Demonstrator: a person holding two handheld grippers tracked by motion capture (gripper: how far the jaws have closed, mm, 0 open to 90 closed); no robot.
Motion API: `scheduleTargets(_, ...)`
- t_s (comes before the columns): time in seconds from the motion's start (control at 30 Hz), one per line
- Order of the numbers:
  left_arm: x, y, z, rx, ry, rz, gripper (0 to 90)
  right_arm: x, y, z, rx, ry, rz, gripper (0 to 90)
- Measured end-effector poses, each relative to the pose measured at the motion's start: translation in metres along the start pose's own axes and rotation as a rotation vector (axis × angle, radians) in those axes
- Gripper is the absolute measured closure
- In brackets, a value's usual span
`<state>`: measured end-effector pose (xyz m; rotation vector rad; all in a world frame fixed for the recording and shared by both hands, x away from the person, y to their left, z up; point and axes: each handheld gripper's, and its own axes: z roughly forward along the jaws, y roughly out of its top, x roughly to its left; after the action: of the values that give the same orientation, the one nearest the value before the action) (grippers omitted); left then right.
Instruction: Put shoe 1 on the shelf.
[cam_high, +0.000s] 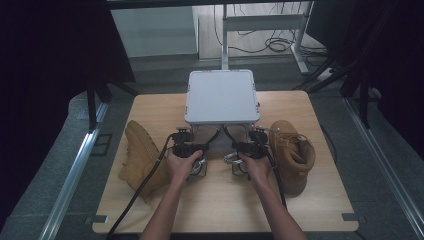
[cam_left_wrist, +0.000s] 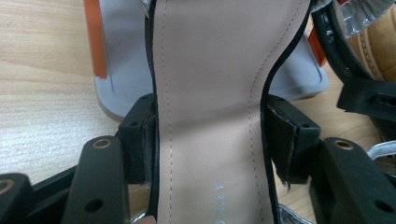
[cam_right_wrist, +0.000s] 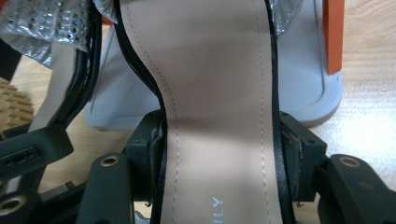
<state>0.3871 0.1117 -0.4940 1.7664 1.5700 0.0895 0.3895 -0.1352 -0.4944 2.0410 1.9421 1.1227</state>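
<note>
Two hands are working at a wooden table (cam_high: 220, 195), each carrying a gripper. The left gripper (cam_high: 186, 141) is clamping a sandal (cam_left_wrist: 210, 116) across its narrow waist; in the left gripper view both black pads are pressing on the sandal's black edges, beige insole facing up. The right gripper (cam_high: 252, 142) is doing the same with a second sandal (cam_right_wrist: 219, 107), pads squeezing its waist from both sides, silver sparkly strap (cam_right_wrist: 44, 23) showing at the far left of the right gripper view. Both sandals are sitting at the middle of the table, just near of a grey box (cam_high: 222, 95), toes pointing toward it; whether the soles are resting on the table or lifted is hard to tell. The grey box has orange clips (cam_left_wrist: 97, 39) on its side. A tan boot (cam_high: 142, 160) is lying on its side at the left of the table, beside the left hand (cam_high: 181, 165). Another tan boot (cam_high: 294, 152) is standing upright at the right, beside the right hand (cam_high: 256, 167). Black cables are trailing from both grippers toward the near edge.
</note>
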Motion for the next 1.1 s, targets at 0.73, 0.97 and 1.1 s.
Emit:
scheduleTargets(0.73,-0.005,0.001,0.022,0.062,0.094,-0.003,41.1,0.003,0.004,0.017,0.025,-0.117,-0.015,40.3)
scheduleTargets(0.97,-0.002,-0.001,0.028,0.087,0.063,-0.033,30.9,-0.003,0.002,0.023,0.073,-0.112,-0.004,34.7)
scheduleTargets(1.1,-0.006,0.0,0.02,0.037,0.05,-0.022,24.7,-0.006,0.001,0.02,0.053,-0.078,-0.04,26.3)
